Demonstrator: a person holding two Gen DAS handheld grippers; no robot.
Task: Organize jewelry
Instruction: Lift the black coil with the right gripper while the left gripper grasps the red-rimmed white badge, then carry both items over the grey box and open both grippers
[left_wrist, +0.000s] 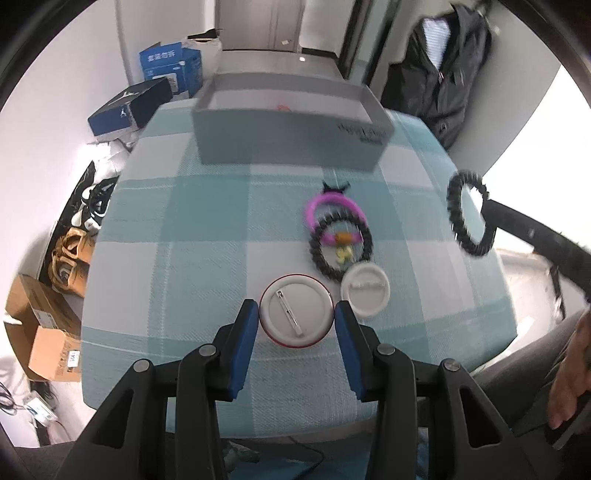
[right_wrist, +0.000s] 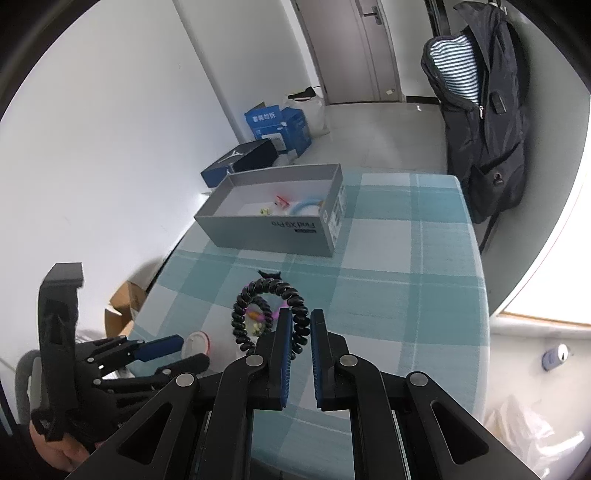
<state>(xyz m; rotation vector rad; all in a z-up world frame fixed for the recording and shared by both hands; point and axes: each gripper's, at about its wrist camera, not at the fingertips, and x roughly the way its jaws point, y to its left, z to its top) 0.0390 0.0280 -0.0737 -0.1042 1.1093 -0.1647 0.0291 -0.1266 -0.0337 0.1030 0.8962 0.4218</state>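
My left gripper (left_wrist: 295, 317) is open with its blue pads on either side of a large round pin badge (left_wrist: 295, 315) lying back-up on the checked cloth. A smaller white badge (left_wrist: 365, 294), a black coil hair tie (left_wrist: 341, 247) and a purple ring (left_wrist: 334, 210) lie just beyond. My right gripper (right_wrist: 300, 325) is shut on another black coil hair tie (right_wrist: 266, 314) and holds it above the table; that tie also shows at the right of the left wrist view (left_wrist: 467, 212). A grey open box (right_wrist: 273, 210) stands at the table's far side with small items inside.
The table (right_wrist: 406, 295) has a teal checked cloth. A dark backpack (right_wrist: 480, 110) hangs by the far right corner. Blue boxes (right_wrist: 277, 125), a shoe box, cardboard boxes (left_wrist: 44, 332) and shoes (left_wrist: 70, 266) lie on the floor to the left.
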